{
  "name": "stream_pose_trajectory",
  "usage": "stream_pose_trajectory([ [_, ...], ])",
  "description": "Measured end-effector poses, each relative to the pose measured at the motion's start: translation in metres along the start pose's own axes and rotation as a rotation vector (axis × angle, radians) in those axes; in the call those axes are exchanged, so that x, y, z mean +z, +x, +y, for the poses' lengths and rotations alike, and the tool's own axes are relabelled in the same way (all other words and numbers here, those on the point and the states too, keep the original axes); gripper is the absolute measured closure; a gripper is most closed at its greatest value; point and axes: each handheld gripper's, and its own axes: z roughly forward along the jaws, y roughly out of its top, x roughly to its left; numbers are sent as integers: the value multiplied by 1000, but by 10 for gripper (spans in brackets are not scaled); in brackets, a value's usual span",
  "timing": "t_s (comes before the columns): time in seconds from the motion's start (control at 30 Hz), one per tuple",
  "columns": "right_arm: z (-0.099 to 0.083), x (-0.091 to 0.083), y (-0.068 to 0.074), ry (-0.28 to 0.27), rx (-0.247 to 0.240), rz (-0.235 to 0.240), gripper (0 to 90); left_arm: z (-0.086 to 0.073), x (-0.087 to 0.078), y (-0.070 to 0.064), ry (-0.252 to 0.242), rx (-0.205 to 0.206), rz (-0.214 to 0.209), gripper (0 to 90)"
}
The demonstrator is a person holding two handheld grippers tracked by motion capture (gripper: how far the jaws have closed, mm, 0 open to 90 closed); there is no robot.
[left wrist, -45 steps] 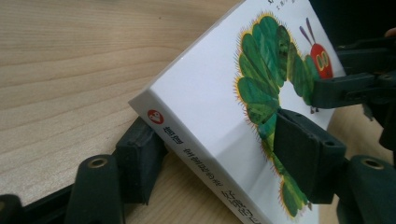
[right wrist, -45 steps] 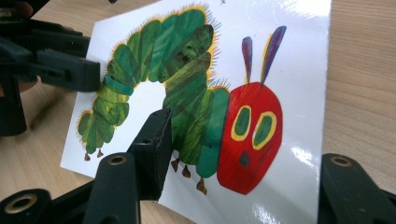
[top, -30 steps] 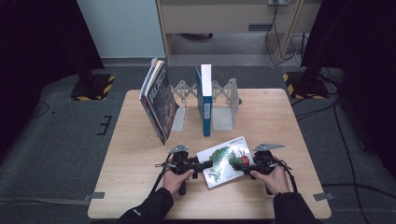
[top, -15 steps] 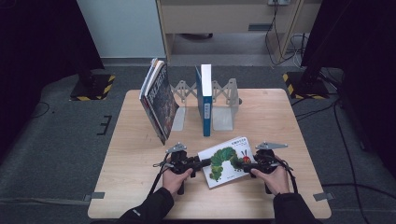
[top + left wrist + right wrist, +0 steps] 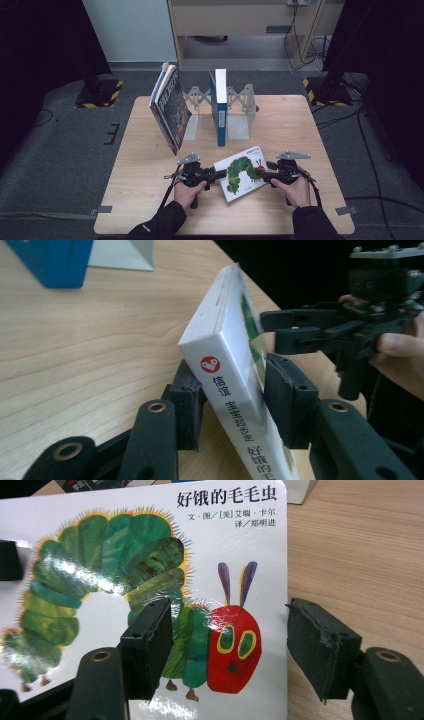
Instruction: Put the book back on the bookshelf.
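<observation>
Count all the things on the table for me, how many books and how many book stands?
Books: 4 (caterpillar book, blue book, two leaning books)
Metal bookends: 2 (left one, right one)
Total: 6

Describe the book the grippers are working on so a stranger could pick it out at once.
On the wooden table, look at the near edge, in front of the metal book rack. Between the left gripper and right gripper is a white picture book, lifted at its left edge. Unlike the upright blue book and the leaning dark books, its cover shows a green caterpillar with a red face.
</observation>
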Motion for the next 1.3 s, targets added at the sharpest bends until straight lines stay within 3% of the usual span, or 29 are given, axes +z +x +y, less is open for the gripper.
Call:
stream_pose_trajectory([
  [0.23, 0, 0, 1, 7, -2, 9, 369, -2, 8, -7, 48, 23, -8, 549],
  [0.4, 1, -3, 2, 1, -5, 33, 390, -4, 13, -9, 75, 13, -22, 582],
  [0.53, 2, -5, 1, -15, 10, 47, 410, 0, 9, -13, 75, 17, -15, 644],
  [0.77, 3, -7, 0, -39, 8, 54, 386, 6, 4, -21, 72, 24, -51, 731],
  [0.83, 3, -9, -2, -46, 9, 52, 376, 7, 2, -24, 64, 40, -35, 739],
  [0.9, 4, -11, -4, -53, 17, 47, 353, 9, 0, -23, 55, 29, -33, 742],
  [1.03, 4, -16, -11, -61, 23, 4, 323, 13, -5, -23, 39, 20, -23, 744],
  [1.1, 3, -17, -16, -53, 10, -46, 297, 16, -7, -24, 37, 29, -16, 744],
  [1.2, 0, -19, -24, -16, -16, -123, 235, 21, -12, -27, 31, 40, -1, 745],
  [1.3, -6, -19, -33, 62, -41, -203, 201, 26, -17, -28, 23, 50, 16, 745],
])
